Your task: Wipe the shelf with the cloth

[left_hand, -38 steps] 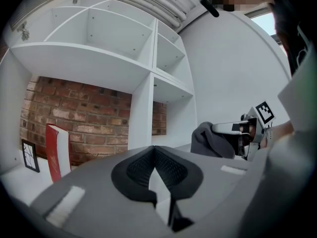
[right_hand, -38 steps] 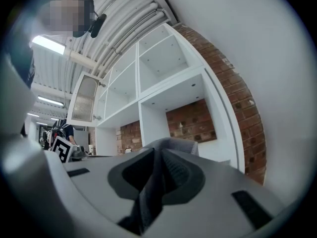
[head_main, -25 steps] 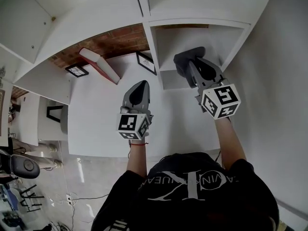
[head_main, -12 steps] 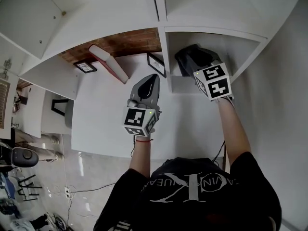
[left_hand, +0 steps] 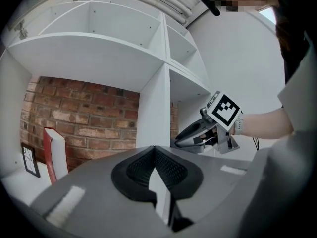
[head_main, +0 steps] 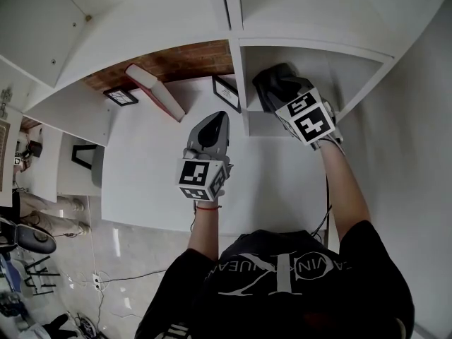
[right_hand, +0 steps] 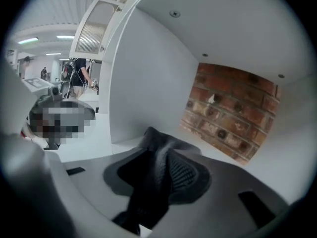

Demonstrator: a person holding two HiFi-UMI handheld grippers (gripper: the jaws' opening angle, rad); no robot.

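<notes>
Dark grey cloth point(head_main: 277, 83), bunched, inside right compartment of white shelf point(head_main: 347, 68)

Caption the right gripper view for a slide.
Right gripper, jaws just opening, dark cloth between them, inside the white shelf.

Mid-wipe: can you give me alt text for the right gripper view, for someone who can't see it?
A dark cloth hangs between the jaws of the right gripper, which have just been opening and now stand apart. Beyond them is a white shelf compartment with a brick back wall.
</notes>
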